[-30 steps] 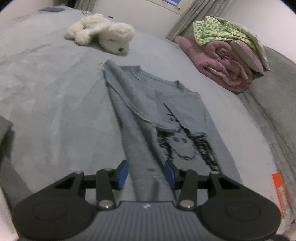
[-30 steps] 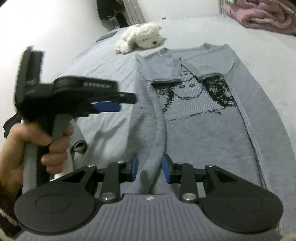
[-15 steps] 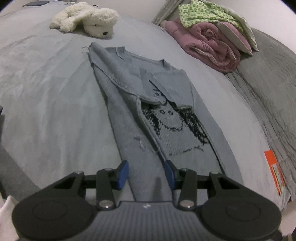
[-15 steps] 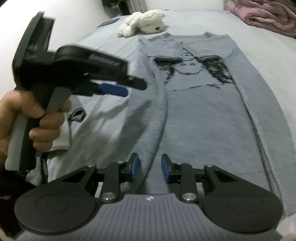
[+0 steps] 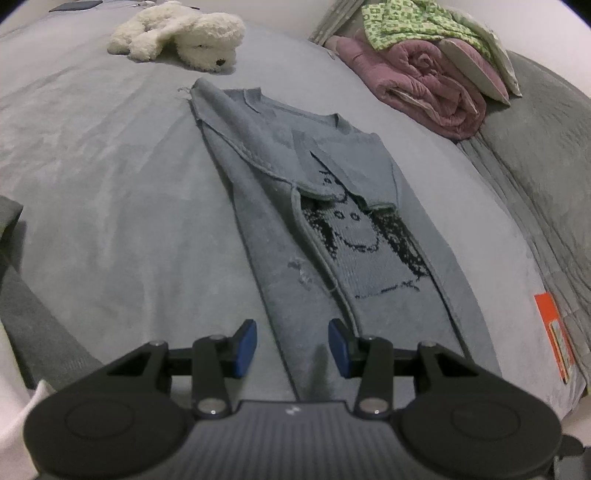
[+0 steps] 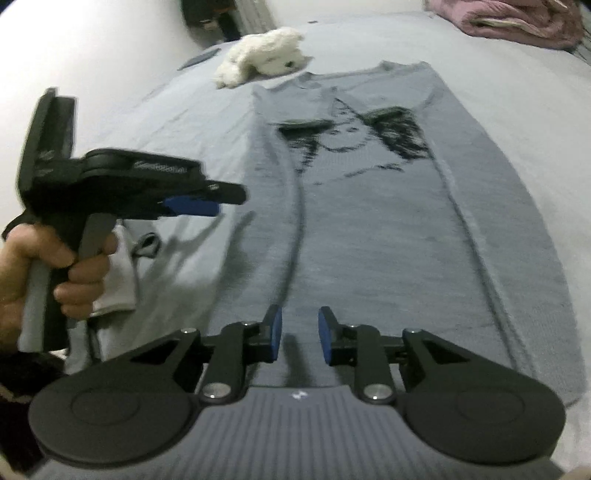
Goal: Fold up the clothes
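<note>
Both claws (image 5: 292, 346) (image 6: 300, 335) agape over sweater (image 5: 332, 221) (sleeves folded in).

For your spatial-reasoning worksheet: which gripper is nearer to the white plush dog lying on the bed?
Left, though not by much. The left gripper hovers open over the sweater's left side, the plush dog lying beyond the collar. The right gripper hovers open over the hem, slightly further back.

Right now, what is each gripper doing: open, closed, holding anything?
Left gripper: open, holding nothing, above the grey sweater.
Right gripper: open, holding nothing, above the sweater's lower end.
</note>
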Demonstrator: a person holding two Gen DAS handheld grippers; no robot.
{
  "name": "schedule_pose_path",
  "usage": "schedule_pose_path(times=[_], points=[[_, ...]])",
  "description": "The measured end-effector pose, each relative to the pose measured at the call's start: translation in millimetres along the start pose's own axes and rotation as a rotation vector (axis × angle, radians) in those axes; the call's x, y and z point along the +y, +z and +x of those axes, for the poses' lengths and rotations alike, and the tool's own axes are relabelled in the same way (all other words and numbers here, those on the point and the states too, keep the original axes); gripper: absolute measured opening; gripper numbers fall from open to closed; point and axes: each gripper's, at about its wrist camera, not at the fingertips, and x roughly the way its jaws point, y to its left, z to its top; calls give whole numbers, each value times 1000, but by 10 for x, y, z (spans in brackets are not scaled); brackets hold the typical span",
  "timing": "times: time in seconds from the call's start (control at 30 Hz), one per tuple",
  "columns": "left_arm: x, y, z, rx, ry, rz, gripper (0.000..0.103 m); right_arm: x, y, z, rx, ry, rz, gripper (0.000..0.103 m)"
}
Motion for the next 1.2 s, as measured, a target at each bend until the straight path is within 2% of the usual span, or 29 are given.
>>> schedule_pose_path(times=[0.3, 0.5, 0.67, 0.73, 1.07, 1.2], points=[[1, 24, 22, 12, 6, -13, 43, 366, -93, 111, 36, 70, -110, 33], [18, 28, 3, 8, 2, -18, 43, 402, -167, 177, 61, 39, -155, 30], [29, 22, 0, 10, 8, -18, 43, 309, -159, 147, 64, 32, -136, 15], [38, 19, -3, 12, 10, -17, 43, 270, -152, 128, 62, 36, -118, 13], [61, 19, -14, 15, 15, -16, 43, -52, -97, 39, 62, 106, 55, 12], [63, 20, -16, 18, 16, -16, 43, -184, -101, 42, 75, 95, 116, 12]])
